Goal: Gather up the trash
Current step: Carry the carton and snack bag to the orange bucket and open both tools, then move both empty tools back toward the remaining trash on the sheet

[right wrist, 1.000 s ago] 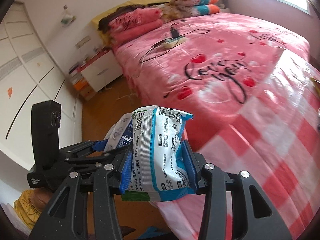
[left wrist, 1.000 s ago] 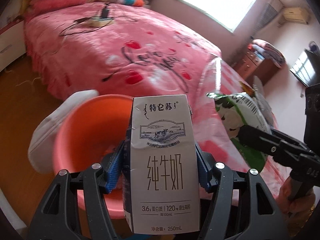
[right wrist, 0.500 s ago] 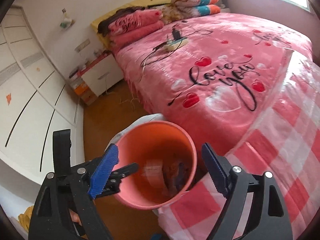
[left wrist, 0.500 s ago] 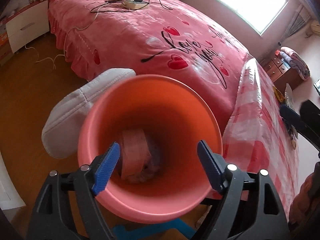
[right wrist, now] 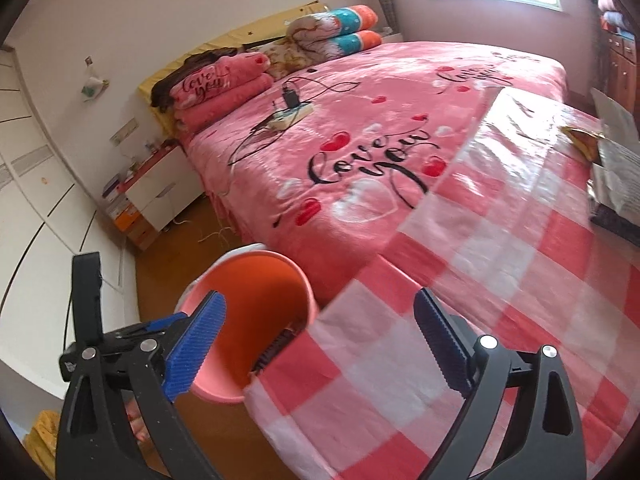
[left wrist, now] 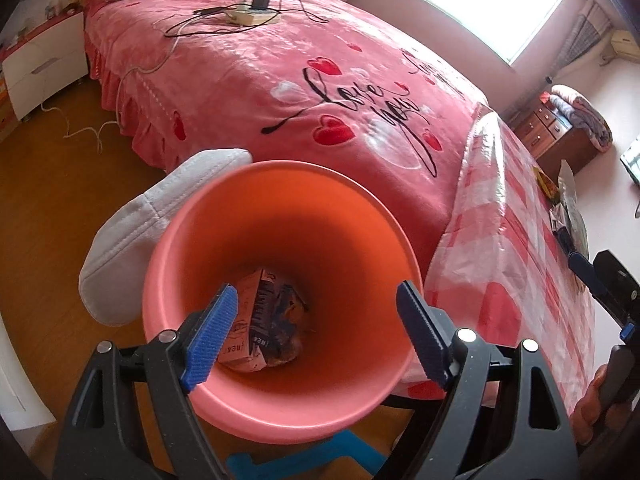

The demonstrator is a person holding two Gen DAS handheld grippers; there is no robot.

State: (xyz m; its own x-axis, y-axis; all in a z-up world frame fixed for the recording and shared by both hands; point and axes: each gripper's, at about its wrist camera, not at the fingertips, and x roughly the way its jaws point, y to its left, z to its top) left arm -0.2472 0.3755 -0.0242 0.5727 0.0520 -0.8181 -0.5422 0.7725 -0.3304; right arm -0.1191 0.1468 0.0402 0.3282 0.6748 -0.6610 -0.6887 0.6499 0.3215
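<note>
The milk carton point(left wrist: 262, 322) lies at the bottom of the orange bin point(left wrist: 280, 216), which stands on the floor between a white cushion point(left wrist: 132, 240) and the checked tablecloth point(right wrist: 460, 320). My left claw point(left wrist: 316, 334) gapes empty over the bin; my right claw point(right wrist: 320, 344), jaws just opened wide and empty, hangs over the cloth's corner, with more wrappers point(right wrist: 612, 176) lying far across it.

The bin point(left wrist: 280, 216) is salmon pink outside and orange inside, with a white and dark blue printed carton point(left wrist: 268, 324) at its bottom. At ten o'clock from it lies a white stitched cushion point(left wrist: 132, 236). The bedspread point(left wrist: 280, 64) at twelve o'clock is pink with red and white hearts and black script. At three o'clock the tablecloth point(right wrist: 460, 300) is checked in red, pink and white. Both grippers are black with blue ribbed pads point(left wrist: 210, 334). The floor point(left wrist: 48, 184) is brown wood.
</note>
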